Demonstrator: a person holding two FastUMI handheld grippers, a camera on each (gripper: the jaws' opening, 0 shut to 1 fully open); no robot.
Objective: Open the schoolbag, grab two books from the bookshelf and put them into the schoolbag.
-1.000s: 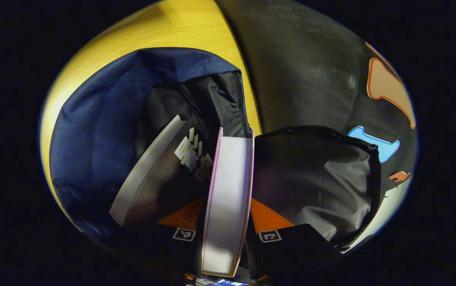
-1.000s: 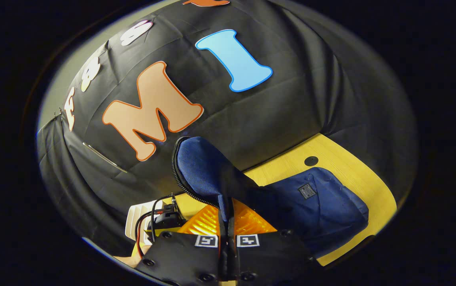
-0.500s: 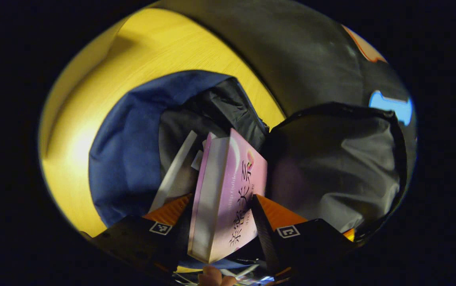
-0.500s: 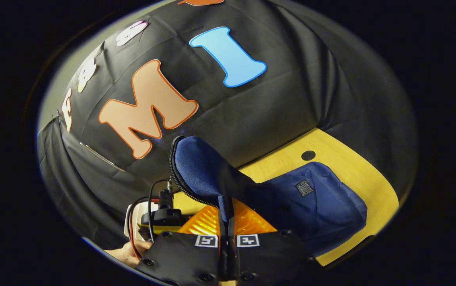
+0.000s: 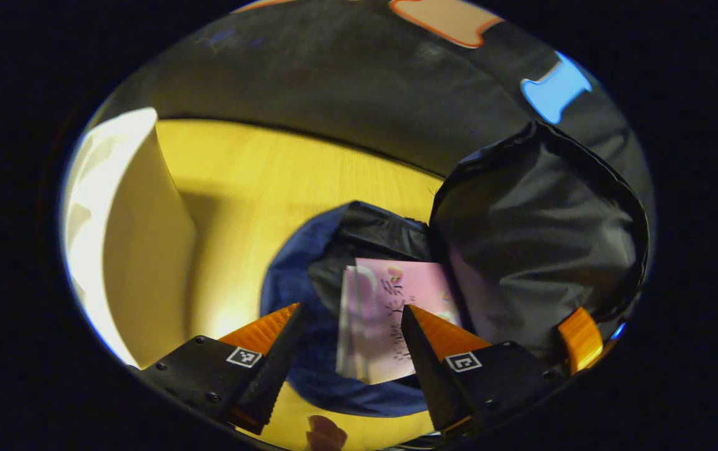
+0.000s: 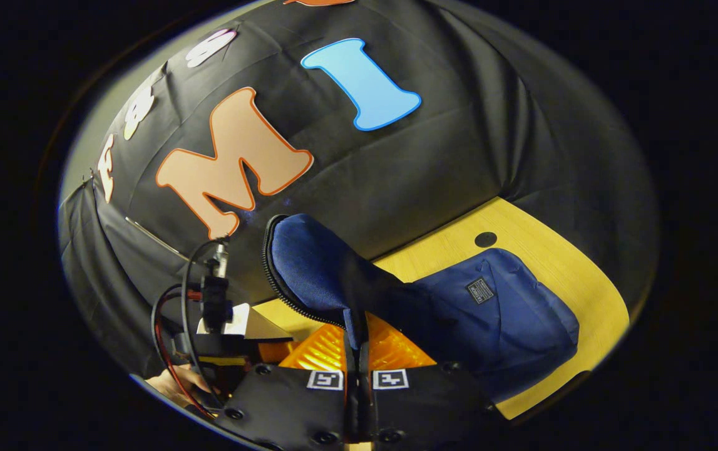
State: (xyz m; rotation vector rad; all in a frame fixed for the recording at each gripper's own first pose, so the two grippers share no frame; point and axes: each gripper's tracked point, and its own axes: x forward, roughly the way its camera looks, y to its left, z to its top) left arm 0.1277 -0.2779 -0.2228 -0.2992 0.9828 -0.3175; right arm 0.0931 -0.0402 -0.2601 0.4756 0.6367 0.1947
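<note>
Resting on yellow wooden table (image 5: 283, 181), schoolbag (image 6: 509, 319), flap (image 6: 315, 269) pinched by right gripper (image 6: 357, 326), left gripper (image 5: 351, 313) wide

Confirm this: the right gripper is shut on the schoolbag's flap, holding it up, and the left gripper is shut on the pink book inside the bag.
One part is wrong. The left gripper is open: the left gripper view shows its fingers spread apart above the pink book, which lies in the schoolbag. The rest stands: in the right gripper view, the right gripper is shut on the flap, holding it up.
</note>
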